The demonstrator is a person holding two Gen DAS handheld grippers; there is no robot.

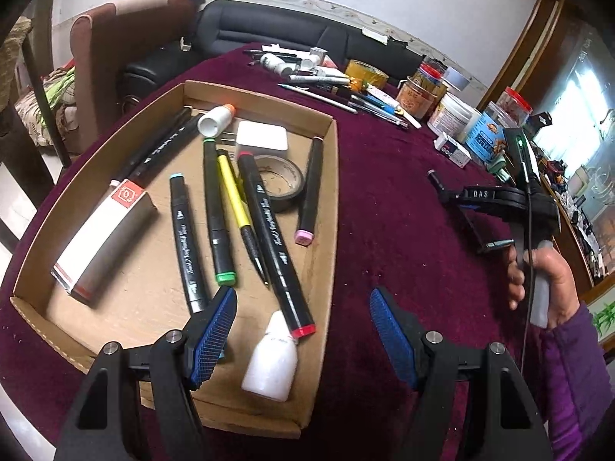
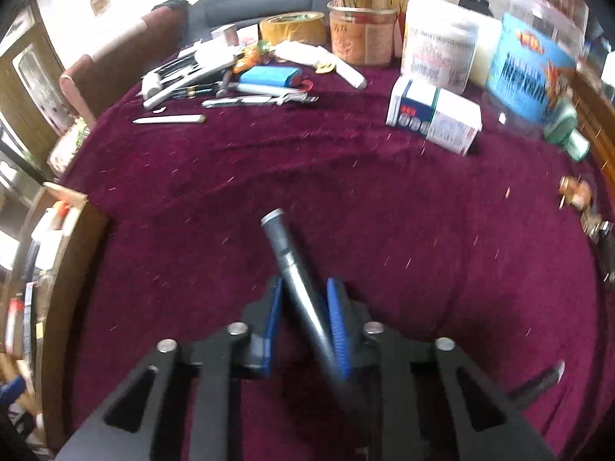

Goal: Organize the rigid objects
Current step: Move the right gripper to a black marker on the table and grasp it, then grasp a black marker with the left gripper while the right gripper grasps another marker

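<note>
A cardboard tray (image 1: 331, 192) on the maroon cloth holds several markers (image 1: 278, 238), a white box with a red logo (image 1: 103, 238), a black tape roll (image 1: 282, 184), a white charger (image 1: 261, 140) and two white bottles (image 1: 273, 361). My left gripper (image 1: 303, 319) hangs open over the tray's near right corner, and its pads touch nothing. To the right, a hand (image 1: 546, 276) holds my right gripper (image 2: 305, 299). It is shut on a dark grey marker (image 2: 296, 269), whose end sticks out forward past the blue pads above the cloth. In the left wrist view that marker's tip (image 1: 434, 176) shows beyond the right gripper (image 1: 447, 192).
At the far side of the table lie a heap of pens (image 2: 215, 80), a blue pack (image 2: 269, 77), a yellow tape roll (image 2: 294, 27), several jars (image 2: 361, 34) and a white medicine box (image 2: 434, 115). A dark sofa (image 1: 269, 34) stands behind the table.
</note>
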